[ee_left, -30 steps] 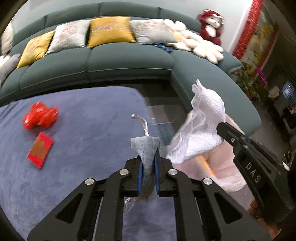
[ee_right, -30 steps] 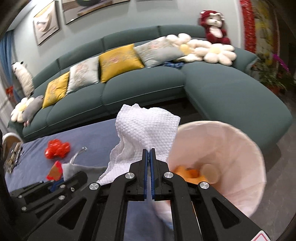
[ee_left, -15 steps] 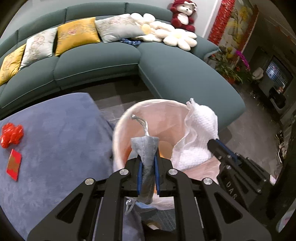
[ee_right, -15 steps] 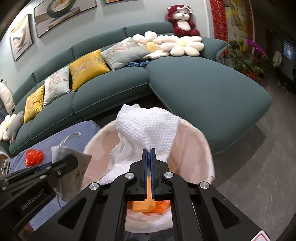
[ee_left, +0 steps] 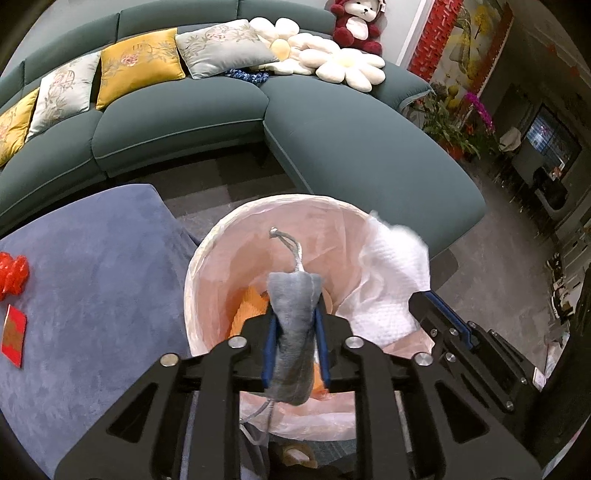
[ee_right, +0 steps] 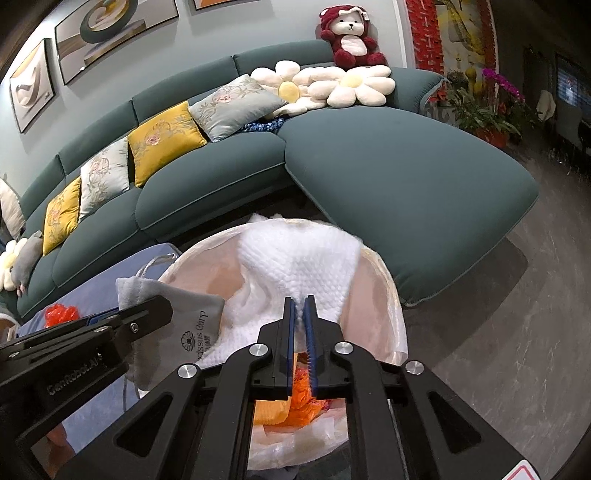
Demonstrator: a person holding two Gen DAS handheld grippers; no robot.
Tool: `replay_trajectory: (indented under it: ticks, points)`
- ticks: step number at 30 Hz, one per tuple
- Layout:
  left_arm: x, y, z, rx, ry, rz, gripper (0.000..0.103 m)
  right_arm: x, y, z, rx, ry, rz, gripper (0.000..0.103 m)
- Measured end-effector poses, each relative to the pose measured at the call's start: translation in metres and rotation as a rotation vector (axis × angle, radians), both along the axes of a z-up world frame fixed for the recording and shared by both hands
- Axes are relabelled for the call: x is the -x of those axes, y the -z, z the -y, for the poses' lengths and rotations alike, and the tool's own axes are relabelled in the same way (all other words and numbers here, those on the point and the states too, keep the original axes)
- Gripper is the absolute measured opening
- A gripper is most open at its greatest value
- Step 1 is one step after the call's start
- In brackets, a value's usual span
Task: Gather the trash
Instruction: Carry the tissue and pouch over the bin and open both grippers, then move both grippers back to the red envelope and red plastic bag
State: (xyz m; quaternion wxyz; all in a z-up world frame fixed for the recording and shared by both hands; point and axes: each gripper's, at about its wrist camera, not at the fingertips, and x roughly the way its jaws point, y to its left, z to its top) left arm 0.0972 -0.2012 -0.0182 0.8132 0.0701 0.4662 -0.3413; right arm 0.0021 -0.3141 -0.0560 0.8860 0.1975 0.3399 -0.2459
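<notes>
Both tools hang over the lined bin [ee_left: 207,266], jaws just easing apart, the left tool [ee_left: 294,345] loosening on the grey pouch [ee_left: 293,332] and the right tool [ee_right: 302,334] on the white cloth [ee_right: 295,266], which look about to drop in.

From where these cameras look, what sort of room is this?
Most likely a home living room. A long curved green sofa carries patterned throw cushions, flower-shaped pillows and a plush bear; framed pictures hang on the wall behind it, and a lined waste bin stands beside a blue ottoman.
</notes>
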Motion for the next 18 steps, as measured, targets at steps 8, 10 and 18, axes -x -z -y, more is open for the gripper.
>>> replay_trajectory:
  ticks: [8, 10, 18]
  points:
    - [-0.006, -0.009, -0.019, -0.001, -0.119, 0.062, 0.074, 0.0, -0.012, -0.005, 0.003, 0.027, 0.038, 0.036]
    - [-0.01, -0.009, -0.027, -0.003, -0.133, 0.06, 0.074, -0.003, -0.014, -0.009, 0.015, 0.016, 0.037, 0.037]
    - [-0.028, -0.01, -0.07, -0.01, -0.208, 0.054, 0.074, -0.019, -0.024, -0.033, 0.026, -0.028, 0.043, 0.042]
